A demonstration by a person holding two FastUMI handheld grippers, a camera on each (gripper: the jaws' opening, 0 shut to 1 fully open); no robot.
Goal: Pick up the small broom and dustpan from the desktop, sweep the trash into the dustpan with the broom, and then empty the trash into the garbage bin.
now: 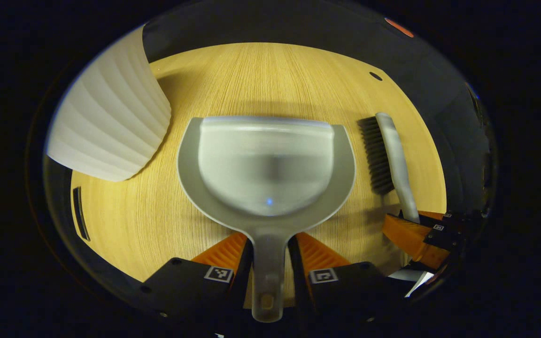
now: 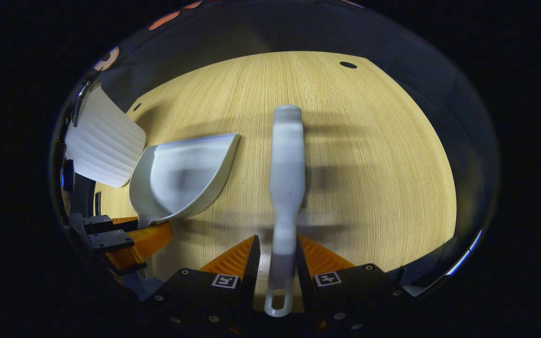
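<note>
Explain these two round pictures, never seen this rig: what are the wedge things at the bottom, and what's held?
No robot arm here: a person holds a two-finger gripper in each hand, and a fisheye camera rides on each, looking along its fingers.

In the left gripper view, the left gripper is shut on the handle of the grey dustpan. In the right gripper view, the right gripper is shut on the handle of the small broom, bristles facing away.

Each view also catches the other tool off to the side. Both are over a wooden desktop. The ribbed white garbage bin stands left of the dustpan. I see no trash on the wood.
</note>
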